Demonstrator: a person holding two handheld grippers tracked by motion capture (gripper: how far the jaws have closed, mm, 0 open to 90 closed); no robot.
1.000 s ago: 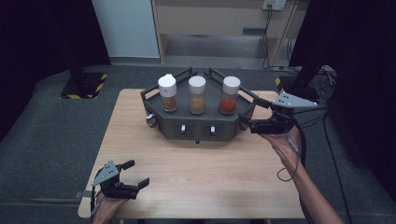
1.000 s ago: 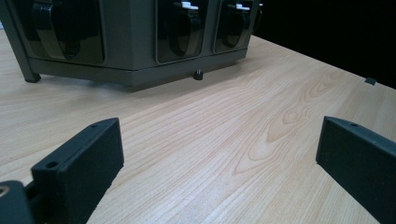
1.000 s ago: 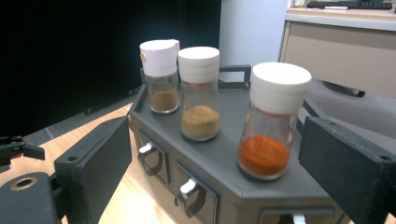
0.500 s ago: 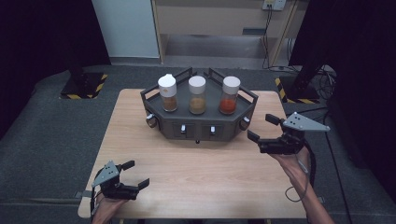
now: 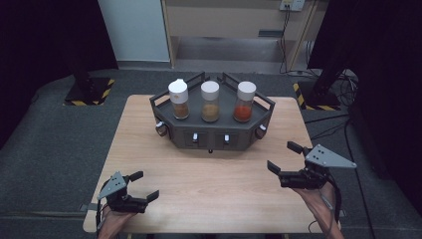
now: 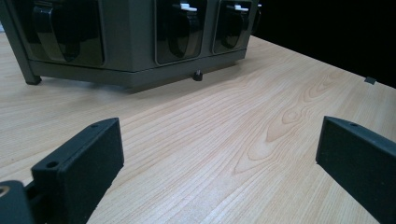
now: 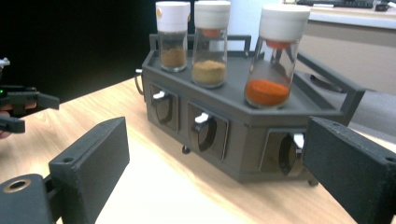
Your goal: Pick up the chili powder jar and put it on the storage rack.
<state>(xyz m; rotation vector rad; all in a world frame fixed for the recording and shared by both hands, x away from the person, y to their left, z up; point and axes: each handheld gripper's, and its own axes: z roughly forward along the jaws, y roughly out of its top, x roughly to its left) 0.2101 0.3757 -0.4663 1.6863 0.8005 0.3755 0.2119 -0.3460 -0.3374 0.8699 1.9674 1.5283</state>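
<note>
Right gripper [image 5: 287, 158] sat at the table's 4 o'clock in the high view, jaws wide, nothing between them, having just been opening; it had come down and away from the rack's right end since the earlier frames. Left gripper [image 5: 144, 185] sat at 7 o'clock near the front edge, jaws spread, empty. Dark rack [image 5: 214, 137] stood at 12 o'clock on the wooden table [image 5: 209, 184], well apart from both grippers. On its top: brown spice jar [image 5: 178, 99] at 9 o'clock, tan spice jar [image 5: 210, 101] centre, red spice jar [image 5: 245, 101] at 3 o'clock, all upright with white caps. Bare wood lay between grippers and rack, nothing in the way.

Left gripper view: both jaws stood far apart over bare wood, rack front with its dark recesses at 11 o'clock.

Right gripper view: jaws wide apart and empty, rack at 1 o'clock, red spice jar nearest; left gripper at 9 o'clock, far off.
</note>
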